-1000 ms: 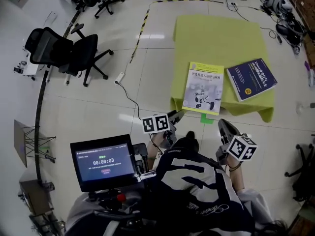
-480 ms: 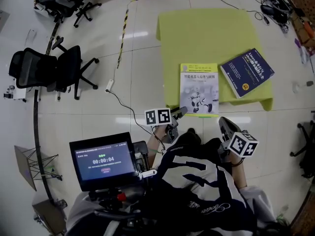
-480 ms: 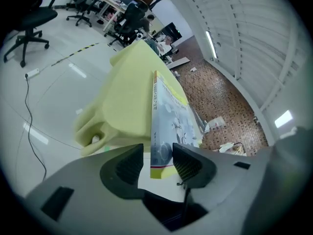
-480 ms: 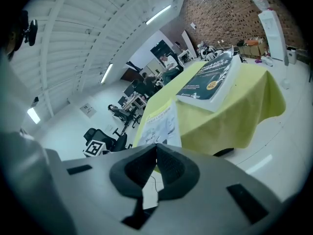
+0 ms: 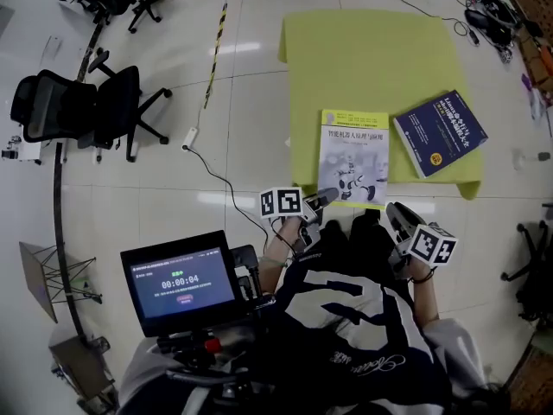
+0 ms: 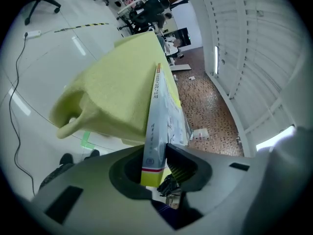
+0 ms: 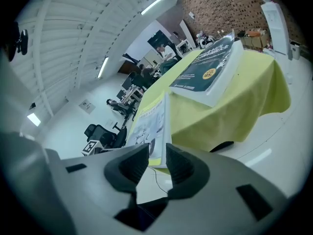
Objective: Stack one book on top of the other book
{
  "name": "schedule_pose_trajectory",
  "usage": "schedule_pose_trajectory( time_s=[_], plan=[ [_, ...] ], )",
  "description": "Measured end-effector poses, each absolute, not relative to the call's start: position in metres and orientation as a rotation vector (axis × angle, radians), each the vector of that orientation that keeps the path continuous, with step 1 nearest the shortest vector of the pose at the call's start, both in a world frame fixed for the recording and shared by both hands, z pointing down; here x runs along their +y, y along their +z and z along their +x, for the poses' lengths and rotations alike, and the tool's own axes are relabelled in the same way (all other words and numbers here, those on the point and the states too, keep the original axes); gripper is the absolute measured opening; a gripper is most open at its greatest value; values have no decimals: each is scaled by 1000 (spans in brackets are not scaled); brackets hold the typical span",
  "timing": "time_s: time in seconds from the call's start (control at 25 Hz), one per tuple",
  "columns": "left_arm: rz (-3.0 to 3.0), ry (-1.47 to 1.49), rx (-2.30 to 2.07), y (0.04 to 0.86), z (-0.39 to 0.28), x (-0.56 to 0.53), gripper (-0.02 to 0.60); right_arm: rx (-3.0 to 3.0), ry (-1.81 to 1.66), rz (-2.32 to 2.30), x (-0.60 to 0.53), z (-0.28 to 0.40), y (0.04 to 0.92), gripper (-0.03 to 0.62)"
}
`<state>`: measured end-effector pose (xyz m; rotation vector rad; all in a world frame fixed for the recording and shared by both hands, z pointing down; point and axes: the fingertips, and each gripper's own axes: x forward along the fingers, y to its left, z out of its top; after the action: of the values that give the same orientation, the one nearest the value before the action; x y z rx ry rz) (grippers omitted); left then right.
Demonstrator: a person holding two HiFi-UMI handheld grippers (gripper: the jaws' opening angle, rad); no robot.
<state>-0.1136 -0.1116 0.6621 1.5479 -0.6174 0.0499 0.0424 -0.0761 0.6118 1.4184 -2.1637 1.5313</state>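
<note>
A pale book (image 5: 352, 156) with a robot on its cover lies at the near edge of the yellow-green table (image 5: 371, 50), overhanging it slightly. A dark blue book (image 5: 441, 133) lies to its right, turned at an angle. My left gripper (image 5: 318, 201) is at the pale book's near left corner. In the left gripper view the pale book (image 6: 161, 111) sits edge-on between the closing jaws of the left gripper (image 6: 155, 153), touching both pads. My right gripper (image 5: 393, 213) is opening, and the pale book's corner (image 7: 149, 119) lies just beyond the tips of the right gripper (image 7: 156, 153). The blue book (image 7: 205, 67) lies farther on.
Black office chairs (image 5: 86, 111) stand on the white floor at the left, and a cable (image 5: 225, 175) runs toward the table. A screen (image 5: 181, 282) is mounted in front of the person. Black-and-yellow tape (image 5: 220, 33) marks the floor, and green tape (image 6: 87, 140) lies under the table edge.
Both grippers have moved forward and down to the table's near edge. The left gripper has reached the pale book's corner. Neither book has shifted on the table.
</note>
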Motion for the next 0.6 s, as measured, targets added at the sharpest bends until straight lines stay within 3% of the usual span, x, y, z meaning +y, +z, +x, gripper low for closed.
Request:
schedule_pose_trajectory(
  time_s=[0.44,0.6],
  plan=[
    [1499,57,-614,661,-143,-71,91,-2212,1753,1073,-114,12,654,235],
    [1490,70,-633,661,-147,-65,91,-2207,1901,951,-127,-5,669,242]
  ],
)
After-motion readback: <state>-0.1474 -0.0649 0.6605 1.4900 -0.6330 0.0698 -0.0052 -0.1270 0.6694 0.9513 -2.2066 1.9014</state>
